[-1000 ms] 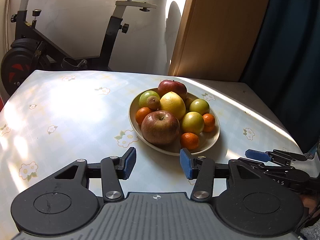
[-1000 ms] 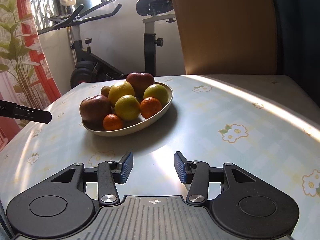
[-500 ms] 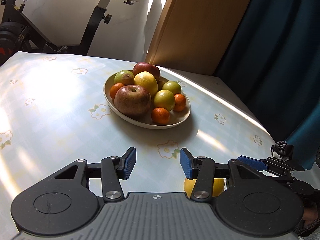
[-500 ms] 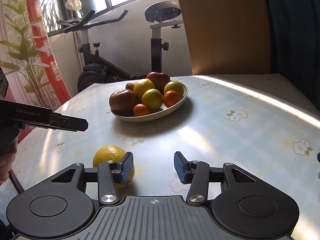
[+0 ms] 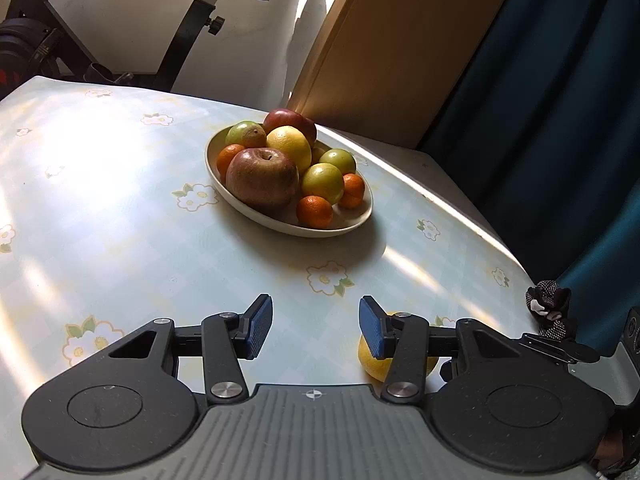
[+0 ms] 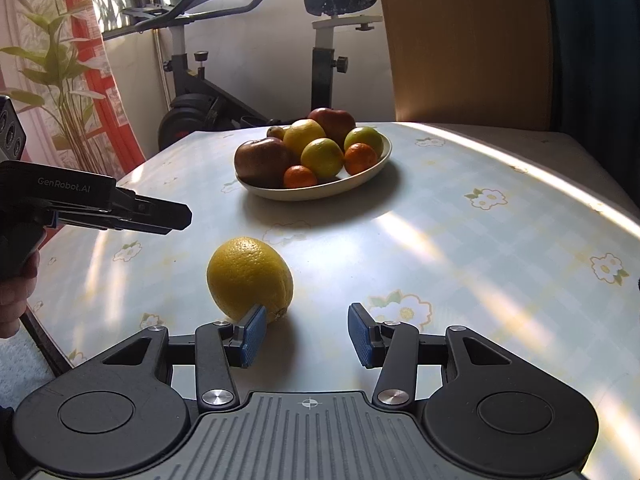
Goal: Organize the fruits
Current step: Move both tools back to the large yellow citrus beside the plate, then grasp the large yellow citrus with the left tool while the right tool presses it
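A cream oval plate [image 5: 352, 225] [image 6: 376, 168] in the middle of the table holds apples, lemons, green fruits and small oranges. A loose yellow lemon [image 6: 248, 276] lies on the table near the front edge; in the left wrist view it [image 5: 370, 362] is mostly hidden behind my right finger. My left gripper [image 5: 316, 327] is open and empty above the table, left of the lemon; it also shows from the side in the right wrist view [image 6: 160, 216]. My right gripper [image 6: 306, 334] is open and empty, its left pad just in front of the lemon.
The table has a pale floral cover [image 5: 120, 220]. An exercise bike [image 6: 224, 92] stands behind the table, a wooden panel [image 6: 464, 40] and dark blue curtain [image 5: 560, 100] at the back right. A plant [image 6: 60, 92] stands at the left.
Both grippers have pulled back from the plate towards the table's front edge. The loose lemon has come into view in front of them. Both stay open.
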Demonstrator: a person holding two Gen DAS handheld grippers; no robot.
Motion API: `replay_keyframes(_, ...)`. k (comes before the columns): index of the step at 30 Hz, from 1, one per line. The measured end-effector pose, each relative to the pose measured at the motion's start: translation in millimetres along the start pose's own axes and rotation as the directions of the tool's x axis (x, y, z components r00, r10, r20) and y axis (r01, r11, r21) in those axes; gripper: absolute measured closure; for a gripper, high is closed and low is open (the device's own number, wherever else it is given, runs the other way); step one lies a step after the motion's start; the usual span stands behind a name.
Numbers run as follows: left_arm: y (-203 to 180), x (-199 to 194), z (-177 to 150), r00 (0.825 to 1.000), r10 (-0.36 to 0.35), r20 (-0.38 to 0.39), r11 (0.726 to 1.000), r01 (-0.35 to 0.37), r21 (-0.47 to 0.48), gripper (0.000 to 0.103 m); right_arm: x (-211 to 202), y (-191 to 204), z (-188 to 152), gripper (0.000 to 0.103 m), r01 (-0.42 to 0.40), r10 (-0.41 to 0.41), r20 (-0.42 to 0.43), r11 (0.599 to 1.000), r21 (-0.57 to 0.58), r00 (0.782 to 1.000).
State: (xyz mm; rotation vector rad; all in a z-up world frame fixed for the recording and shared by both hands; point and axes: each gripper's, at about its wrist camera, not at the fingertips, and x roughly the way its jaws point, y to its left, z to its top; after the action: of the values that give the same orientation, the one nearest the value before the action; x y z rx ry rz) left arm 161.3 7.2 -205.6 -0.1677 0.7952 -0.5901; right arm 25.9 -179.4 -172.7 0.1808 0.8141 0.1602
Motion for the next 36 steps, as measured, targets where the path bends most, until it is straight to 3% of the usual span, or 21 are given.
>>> replay_keyframes(8,1,15,2,0.994,-0.098,-0.049,0.993,0.094,-0.077,0.054,13,14,1,0.060,-0.041,0.037,-0.055,0.996,-0.074,0.998)
replay_keyframes(16,0,37,-1,0.974,-0.203,-0.102,0.970,0.186,-0.154,0.055,24,22,10,0.060,-0.078,0.071,-0.068,0.990,-0.120,0.995)
replay_keyframes(25,0,50,-2,0.957,-0.260,-0.129,0.954,0.234,-0.185,0.056,30,19,13,0.059,-0.095,0.087,-0.073,0.988,-0.118,0.993)
replay_keyframes(30,2,59,-2,0.938,-0.313,-0.148,0.935,0.277,-0.221,0.056,32,15,11,0.058,-0.094,0.086,-0.076,0.991,-0.100,0.993)
replay_keyframes(36,3,62,-3,0.938,-0.318,-0.140,0.930,0.280,-0.239,0.056,33,15,13,0.059,-0.091,0.085,-0.071,0.992,-0.089,0.994)
